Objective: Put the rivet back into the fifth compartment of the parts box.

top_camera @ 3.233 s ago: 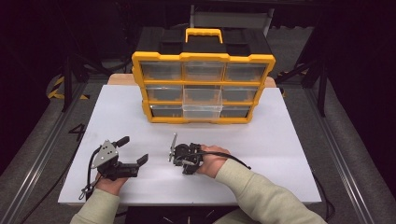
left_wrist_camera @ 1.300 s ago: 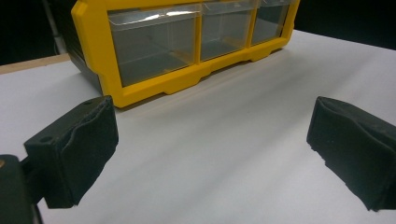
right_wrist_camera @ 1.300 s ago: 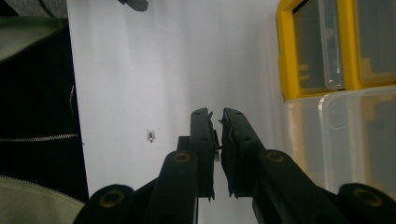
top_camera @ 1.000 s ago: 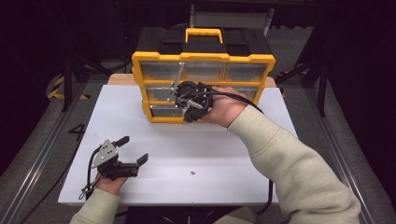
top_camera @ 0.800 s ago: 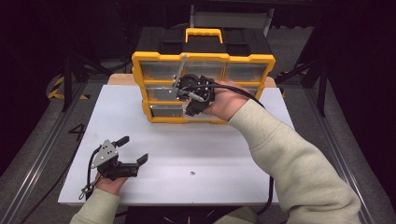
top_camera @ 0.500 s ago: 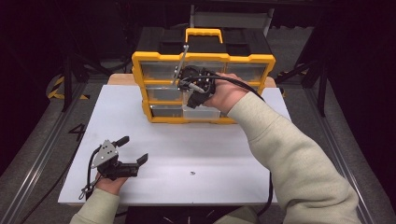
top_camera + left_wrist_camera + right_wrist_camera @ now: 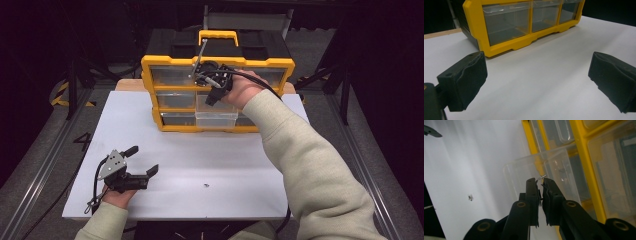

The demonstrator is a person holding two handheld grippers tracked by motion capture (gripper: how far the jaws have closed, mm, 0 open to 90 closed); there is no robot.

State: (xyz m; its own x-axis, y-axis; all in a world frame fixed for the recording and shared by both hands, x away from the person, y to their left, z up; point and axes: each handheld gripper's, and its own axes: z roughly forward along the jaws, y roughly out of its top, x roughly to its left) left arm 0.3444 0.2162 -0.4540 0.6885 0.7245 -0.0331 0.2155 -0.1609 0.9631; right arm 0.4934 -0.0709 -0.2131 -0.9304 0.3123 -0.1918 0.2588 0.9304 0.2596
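At the lower left of the high view, the left hand-held gripper (image 7: 142, 161) rests on the white surface (image 7: 250, 165), jaws spread wide with nothing between them; its own view shows only bare surface between the two black pads (image 7: 465, 80). A second small piece of metal hardware (image 7: 206, 186) lies loose on the surface at lower centre, well apart from both hands.

Farther back, at upper centre, the right hand-held gripper (image 7: 216, 90) hovers at the front of the yellow drawer organizer (image 7: 150, 75), jaws pinched nearly together on a small silver screw (image 7: 541, 178) that pokes out just past the fingertips. In the right gripper view the pulled-out clear drawer (image 7: 534, 173) sits directly beyond the jaws' tips, its open mouth facing them; in the high view that drawer (image 7: 216, 116) juts out of the organizer's middle column, just below the gripper. The screw's long axis appears roughly crosswise to the jaws, though it is too small to be sure. The right hand is by far the nearer to the drawer, and a release there looks likely to drop the screw inside.
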